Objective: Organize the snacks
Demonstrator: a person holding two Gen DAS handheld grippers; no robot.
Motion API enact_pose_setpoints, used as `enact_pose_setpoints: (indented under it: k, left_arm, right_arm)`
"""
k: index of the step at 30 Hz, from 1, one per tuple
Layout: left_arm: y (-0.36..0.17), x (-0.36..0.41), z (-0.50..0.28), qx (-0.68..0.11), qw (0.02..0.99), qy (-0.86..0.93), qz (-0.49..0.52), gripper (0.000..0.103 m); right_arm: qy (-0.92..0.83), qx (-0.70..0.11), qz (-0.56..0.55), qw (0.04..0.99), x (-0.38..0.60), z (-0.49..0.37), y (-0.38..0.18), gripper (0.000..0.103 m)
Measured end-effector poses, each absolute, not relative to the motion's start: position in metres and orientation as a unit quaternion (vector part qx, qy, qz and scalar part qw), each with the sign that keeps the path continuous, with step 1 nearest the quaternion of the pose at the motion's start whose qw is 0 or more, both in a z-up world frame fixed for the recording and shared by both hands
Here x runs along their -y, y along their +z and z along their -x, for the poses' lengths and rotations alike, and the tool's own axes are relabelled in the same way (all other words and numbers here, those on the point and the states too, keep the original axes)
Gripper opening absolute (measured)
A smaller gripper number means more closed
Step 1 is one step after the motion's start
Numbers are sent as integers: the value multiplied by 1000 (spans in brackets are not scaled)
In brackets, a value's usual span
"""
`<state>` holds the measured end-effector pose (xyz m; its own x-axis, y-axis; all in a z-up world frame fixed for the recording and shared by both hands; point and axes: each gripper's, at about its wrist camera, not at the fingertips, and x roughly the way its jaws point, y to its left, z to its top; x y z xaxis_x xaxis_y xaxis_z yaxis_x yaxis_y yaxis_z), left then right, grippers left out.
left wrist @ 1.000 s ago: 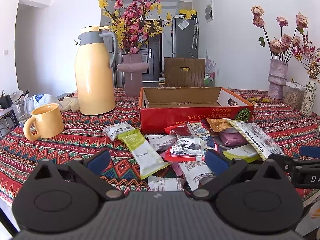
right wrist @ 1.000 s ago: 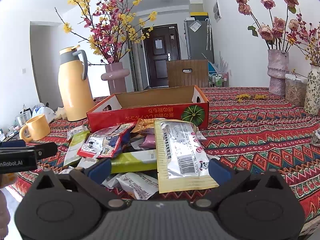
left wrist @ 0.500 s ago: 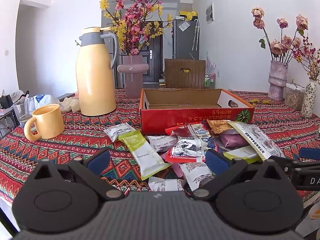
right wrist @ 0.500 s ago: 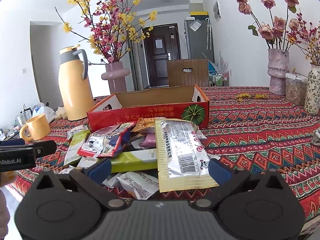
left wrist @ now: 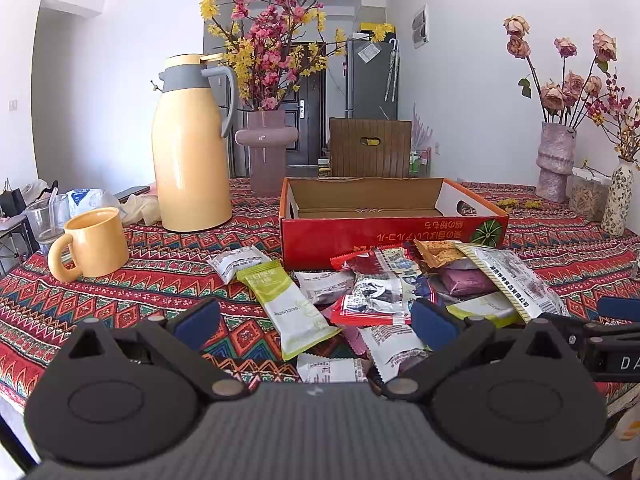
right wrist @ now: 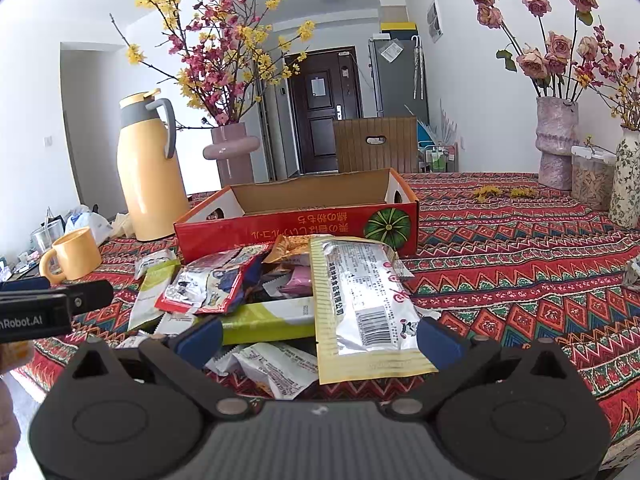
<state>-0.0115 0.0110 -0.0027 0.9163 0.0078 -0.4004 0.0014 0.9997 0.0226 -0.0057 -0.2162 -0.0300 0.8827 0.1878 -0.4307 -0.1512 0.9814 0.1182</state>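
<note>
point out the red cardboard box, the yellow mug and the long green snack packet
red cardboard box [left wrist: 384, 236]: left wrist view, on its red front wall.
yellow mug [left wrist: 100, 246]: left wrist view, middle of its body.
long green snack packet [left wrist: 290, 308]: left wrist view, middle of its face.

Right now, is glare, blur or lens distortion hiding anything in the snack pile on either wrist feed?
Left wrist view: sharp, daylight even; fisheye bends the room edges, pile centre clean. Right wrist view: the long silver packet throws mild foil glare, barcode still legible; the red box is crisp. Each gripper body hides the nearest packets.
</note>
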Motion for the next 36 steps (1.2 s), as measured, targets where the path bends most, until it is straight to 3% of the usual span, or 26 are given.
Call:
enact_pose_setpoints:
  k: [36]
  left_arm:
    - [-2, -7, 3, -199, 980, -1, -8, 103]
  right_arm:
    - [101, -208, -36, 972, 222, 8, -22, 103]
